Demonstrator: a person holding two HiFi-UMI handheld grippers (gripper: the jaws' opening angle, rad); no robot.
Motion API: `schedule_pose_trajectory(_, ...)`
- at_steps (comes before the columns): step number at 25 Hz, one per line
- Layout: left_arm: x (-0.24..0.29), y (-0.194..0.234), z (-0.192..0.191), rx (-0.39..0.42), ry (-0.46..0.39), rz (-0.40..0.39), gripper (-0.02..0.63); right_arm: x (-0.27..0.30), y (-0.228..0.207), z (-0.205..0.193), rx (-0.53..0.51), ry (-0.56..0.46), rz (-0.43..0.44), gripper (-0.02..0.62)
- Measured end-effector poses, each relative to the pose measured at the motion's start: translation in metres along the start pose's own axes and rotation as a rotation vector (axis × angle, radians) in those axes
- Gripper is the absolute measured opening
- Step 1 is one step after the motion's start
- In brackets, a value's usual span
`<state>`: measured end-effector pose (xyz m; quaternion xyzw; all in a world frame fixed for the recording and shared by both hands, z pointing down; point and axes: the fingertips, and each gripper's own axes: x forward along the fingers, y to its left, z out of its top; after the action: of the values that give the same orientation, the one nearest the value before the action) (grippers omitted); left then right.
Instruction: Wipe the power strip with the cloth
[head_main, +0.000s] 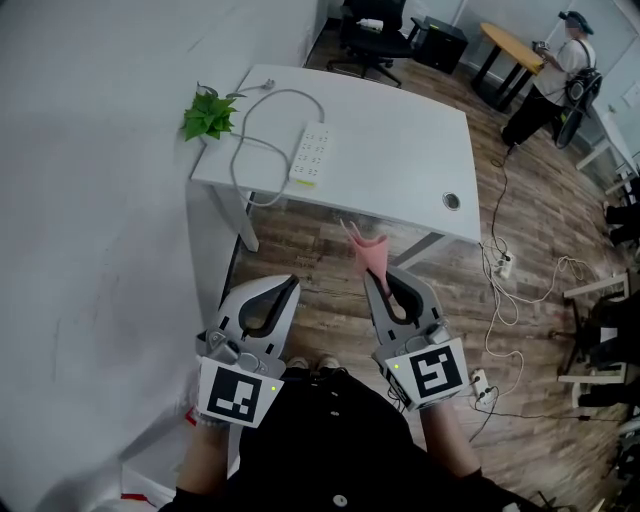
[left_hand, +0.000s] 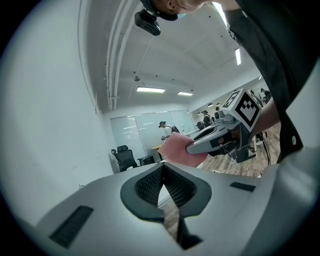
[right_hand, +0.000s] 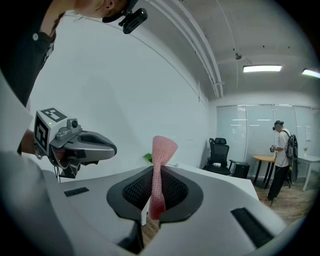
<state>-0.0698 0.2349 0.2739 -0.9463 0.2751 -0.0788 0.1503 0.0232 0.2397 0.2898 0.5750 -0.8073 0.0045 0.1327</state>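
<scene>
Pinches the pink cloth (right_hand: 161, 150) between the jaws of the right gripper (right_hand: 155, 187), upright, with the free end flaring out past the jaw tips. Holds the left gripper (left_hand: 162, 170) just beside it, jaws pressed together on nothing. Has the power strip (head_main: 311, 153) well ahead of both pairs of jaws, flat on the white tabletop (head_main: 400, 140), apart from the cloth. Shows its cable (head_main: 237, 160) looping toward a small green plant (head_main: 208, 113), ahead and left of the jaws.

Pink cloth (head_main: 366, 252) upright; white power strip (head_main: 311, 154) flat on table.
</scene>
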Motion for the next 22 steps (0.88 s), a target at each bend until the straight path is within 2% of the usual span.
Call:
schedule_pose_trajectory(7,-0.007,0.011,-0.008,-0.013,-0.005,0.002,0.014,0.004,0.014,0.000,-0.030,0.014,-0.020,0.048)
schedule_pose_trajectory(14,-0.019,0.015,-0.001,0.021,-0.057,-0.023,0.014,0.004,0.031,0.003,-0.039,0.003,-0.047,0.048)
schedule_pose_trajectory(22,-0.018,0.025,0.001,0.026,-0.078,-0.018,0.014,0.006,0.027,0.005,-0.061,0.008,-0.071,0.048)
